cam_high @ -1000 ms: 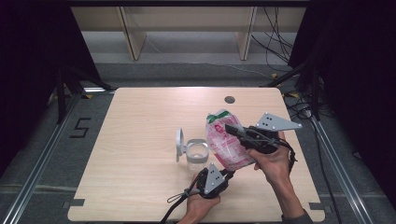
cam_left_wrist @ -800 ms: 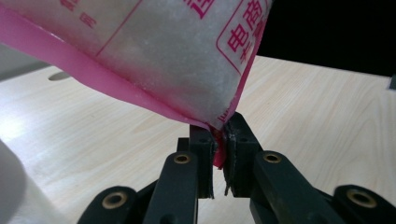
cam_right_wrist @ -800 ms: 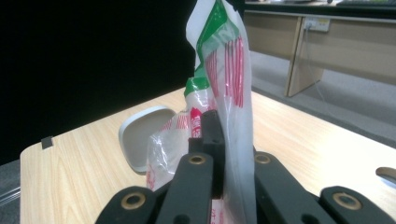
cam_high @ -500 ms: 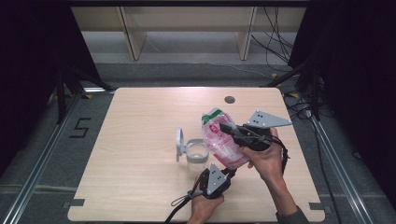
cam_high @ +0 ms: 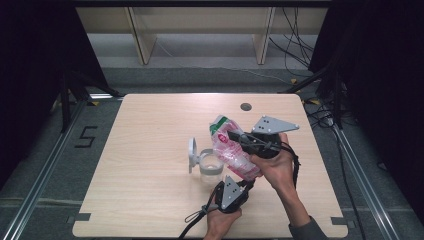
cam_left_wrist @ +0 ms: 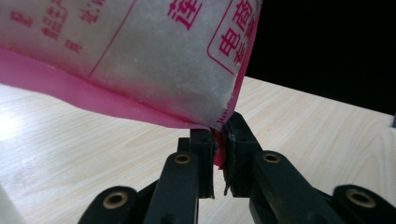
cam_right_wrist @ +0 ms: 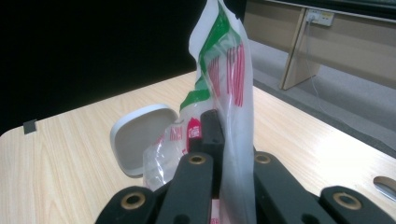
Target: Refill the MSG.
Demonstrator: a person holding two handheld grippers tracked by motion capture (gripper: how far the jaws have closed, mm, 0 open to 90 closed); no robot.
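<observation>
A pink and white plastic bag (cam_high: 227,145) with a green top hangs tilted above the table, just right of a clear container (cam_high: 210,165). The container's white lid (cam_high: 192,152) stands open on its left side. My right gripper (cam_high: 235,136) is shut on the bag's upper part, reaching in from the right. Below it, my left gripper (cam_high: 248,181) is shut on the bag's lower pink corner. In the left gripper view the jaws (cam_left_wrist: 219,140) pinch that pink seam, with the bag (cam_left_wrist: 154,60) above them. In the right gripper view the bag (cam_right_wrist: 231,70) rises between shut jaws (cam_right_wrist: 224,128), and the lid (cam_right_wrist: 137,137) lies behind.
A small dark round hole (cam_high: 245,106) sits near the table's far edge (cam_high: 210,95). Wooden shelf legs (cam_high: 140,35) stand on the floor beyond. Cables (cam_high: 320,107) trail off the table's right side. Bare tabletop (cam_high: 145,170) stretches to the left of the container.
My right gripper and the bag's top have shifted left, closer to the container, and the bag leans more over it. The left gripper has stayed where it was.
</observation>
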